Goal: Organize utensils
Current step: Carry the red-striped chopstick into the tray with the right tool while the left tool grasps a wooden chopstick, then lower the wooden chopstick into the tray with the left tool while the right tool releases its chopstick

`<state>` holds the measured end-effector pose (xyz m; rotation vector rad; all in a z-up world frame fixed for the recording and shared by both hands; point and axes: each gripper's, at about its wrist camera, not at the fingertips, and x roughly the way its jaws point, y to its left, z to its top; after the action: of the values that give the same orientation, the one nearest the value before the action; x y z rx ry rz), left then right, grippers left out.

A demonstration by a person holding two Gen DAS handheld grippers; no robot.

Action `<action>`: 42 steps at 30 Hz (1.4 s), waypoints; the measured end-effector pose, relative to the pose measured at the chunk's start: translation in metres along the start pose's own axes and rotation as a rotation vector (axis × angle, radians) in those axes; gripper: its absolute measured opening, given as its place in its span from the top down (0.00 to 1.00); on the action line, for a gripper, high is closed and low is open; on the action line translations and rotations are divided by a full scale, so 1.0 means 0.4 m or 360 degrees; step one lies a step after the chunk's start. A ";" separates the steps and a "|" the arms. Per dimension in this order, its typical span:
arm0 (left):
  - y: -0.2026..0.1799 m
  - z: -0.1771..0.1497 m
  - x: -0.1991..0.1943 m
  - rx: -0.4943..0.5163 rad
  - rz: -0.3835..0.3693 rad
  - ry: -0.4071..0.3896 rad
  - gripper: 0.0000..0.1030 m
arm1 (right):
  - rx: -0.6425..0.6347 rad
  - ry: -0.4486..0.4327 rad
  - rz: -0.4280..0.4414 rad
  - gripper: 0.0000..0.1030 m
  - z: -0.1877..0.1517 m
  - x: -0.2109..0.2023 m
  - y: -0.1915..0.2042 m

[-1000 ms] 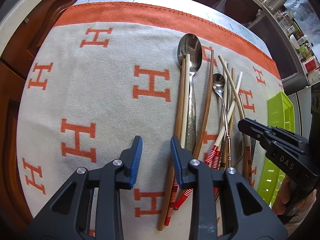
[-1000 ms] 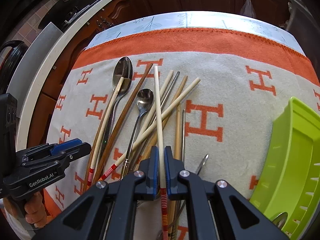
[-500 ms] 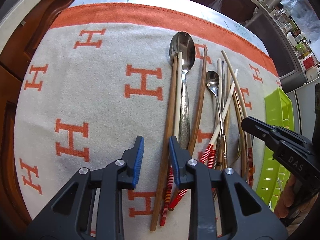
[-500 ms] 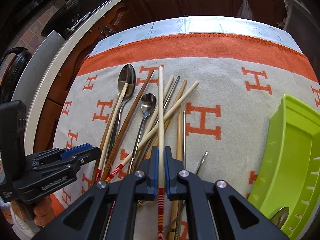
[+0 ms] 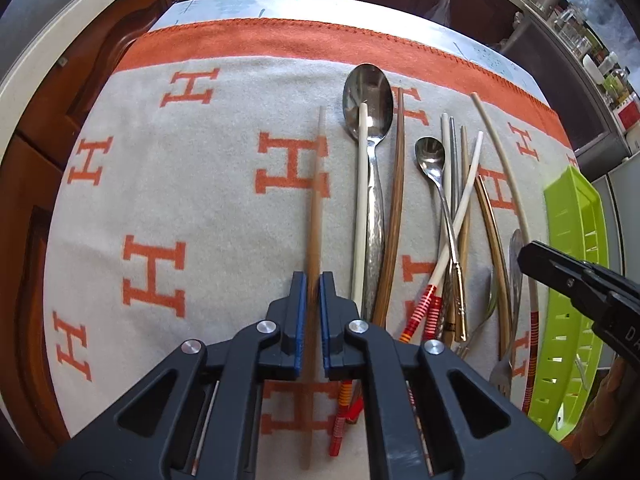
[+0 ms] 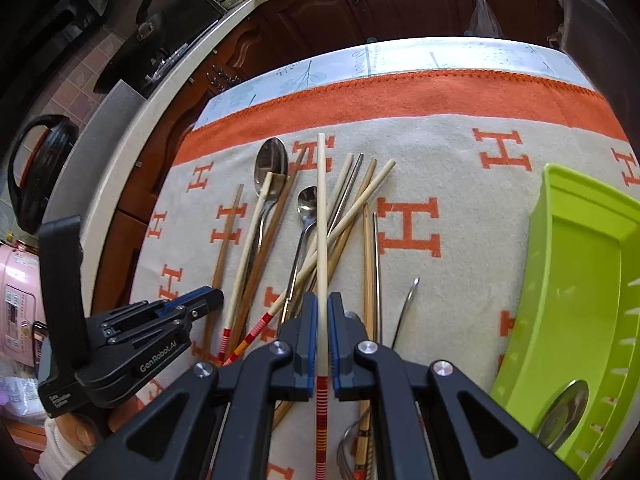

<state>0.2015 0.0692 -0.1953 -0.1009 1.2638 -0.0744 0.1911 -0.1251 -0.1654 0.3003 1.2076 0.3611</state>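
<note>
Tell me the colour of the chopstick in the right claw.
Cream chopstick with red and orange bands at its handle end, clearest in the right wrist view.

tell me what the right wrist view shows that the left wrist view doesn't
Only the right wrist view: a spoon bowl lying inside the green tray, the pink appliance at far left, and the right tool shut on the cream chopstick.

Only the left wrist view: the left tool seen head-on, shut on the brown chopstick, and shelves of jars at upper right.

Both: the large spoon, the small spoon, the pile of chopsticks and the orange-lettered cloth.
</note>
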 end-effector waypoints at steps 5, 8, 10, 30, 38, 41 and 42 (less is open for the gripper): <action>0.000 -0.036 -0.072 -0.0043 -0.0069 -0.0038 0.96 | 0.0096 -0.0060 0.0092 0.95 -0.026 -0.067 -0.030; -0.031 -0.059 -0.122 -0.0020 -0.0135 -0.0056 0.96 | 0.0162 -0.0103 0.0125 0.95 -0.050 -0.117 -0.061; -0.074 -0.078 -0.153 0.0018 -0.0192 -0.0060 0.96 | 0.0198 -0.0133 0.0127 0.95 -0.066 -0.150 -0.081; -0.569 -0.199 -0.195 0.0370 -0.0409 0.0063 0.96 | 0.0466 -0.0229 -0.0125 0.95 -0.232 -0.298 -0.336; -0.605 -0.198 -0.165 0.0380 -0.0361 0.0063 0.96 | 0.0481 -0.0208 -0.0160 0.86 -0.247 -0.292 -0.343; -0.602 -0.203 -0.170 0.0410 -0.0338 0.0050 0.93 | 0.0446 -0.0235 -0.0184 0.80 -0.255 -0.305 -0.330; -0.600 -0.206 -0.173 0.0410 -0.0334 0.0048 0.90 | 0.0443 -0.0241 -0.0189 0.80 -0.258 -0.309 -0.327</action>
<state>0.1021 -0.1642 -0.1263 -0.0095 1.2600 -0.4198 0.0697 -0.2924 -0.1480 0.4850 1.1203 0.0645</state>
